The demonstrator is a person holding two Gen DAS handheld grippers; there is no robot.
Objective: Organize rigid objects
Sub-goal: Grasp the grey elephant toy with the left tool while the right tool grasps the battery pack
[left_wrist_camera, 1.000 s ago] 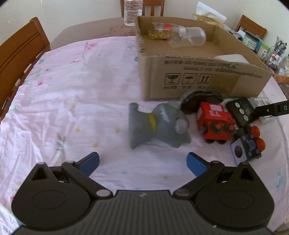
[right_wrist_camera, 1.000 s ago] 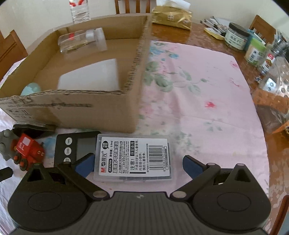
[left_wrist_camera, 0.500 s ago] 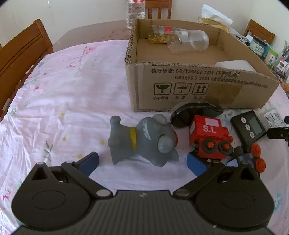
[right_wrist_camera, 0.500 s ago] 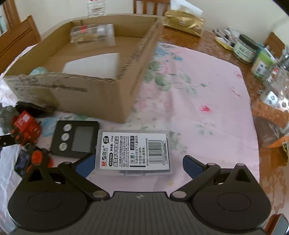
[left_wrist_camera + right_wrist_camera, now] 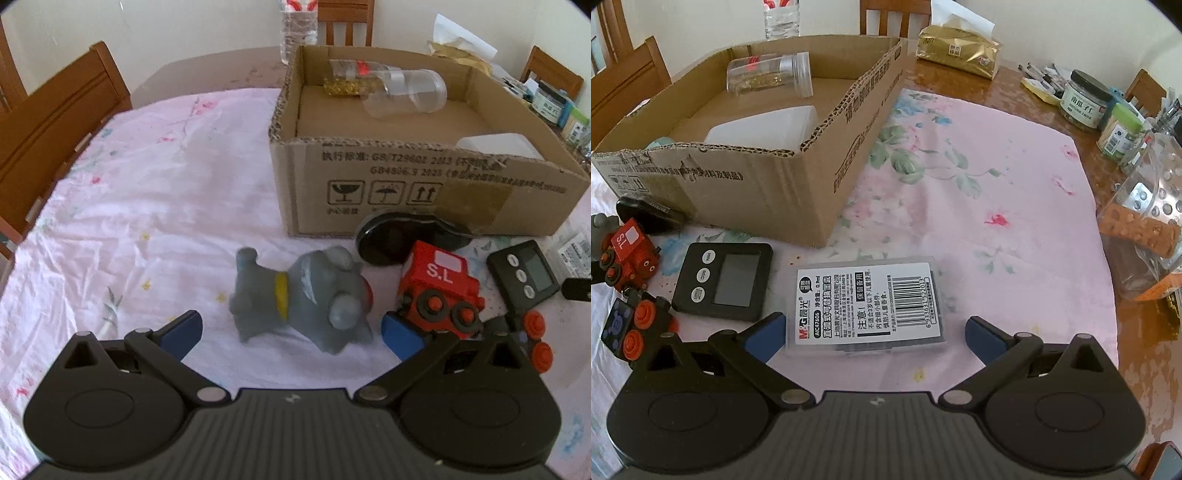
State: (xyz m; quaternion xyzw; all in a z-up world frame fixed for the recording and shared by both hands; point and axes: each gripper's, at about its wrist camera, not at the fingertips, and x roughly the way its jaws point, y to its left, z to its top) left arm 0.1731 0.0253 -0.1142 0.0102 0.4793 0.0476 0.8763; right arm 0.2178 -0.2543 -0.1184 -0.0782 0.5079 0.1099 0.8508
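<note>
A grey toy dog (image 5: 299,299) with a yellow collar lies on its side on the pink cloth, between the blue fingertips of my open left gripper (image 5: 291,330). To its right are a red toy train (image 5: 439,291), a black oval case (image 5: 402,236) and a black timer (image 5: 524,277). In the right wrist view a clear plastic case (image 5: 866,304) with a white label lies between the fingers of my open right gripper (image 5: 875,332). The timer (image 5: 724,280) and train (image 5: 629,254) lie to its left. The cardboard box (image 5: 424,192) holds a clear jar (image 5: 384,85) and a white container (image 5: 764,127).
A small block with orange knobs (image 5: 631,325) lies at the left. Wooden chairs (image 5: 48,122) stand around the table. A water bottle (image 5: 299,26) is behind the box. Jars (image 5: 1086,99), a gold packet (image 5: 960,51) and a plastic bag (image 5: 1145,229) crowd the right edge.
My left gripper has closed in on the grey dog, which now lies between its fingers. My right gripper has drawn back slightly and swung left; the labelled case stays between its open fingers.
</note>
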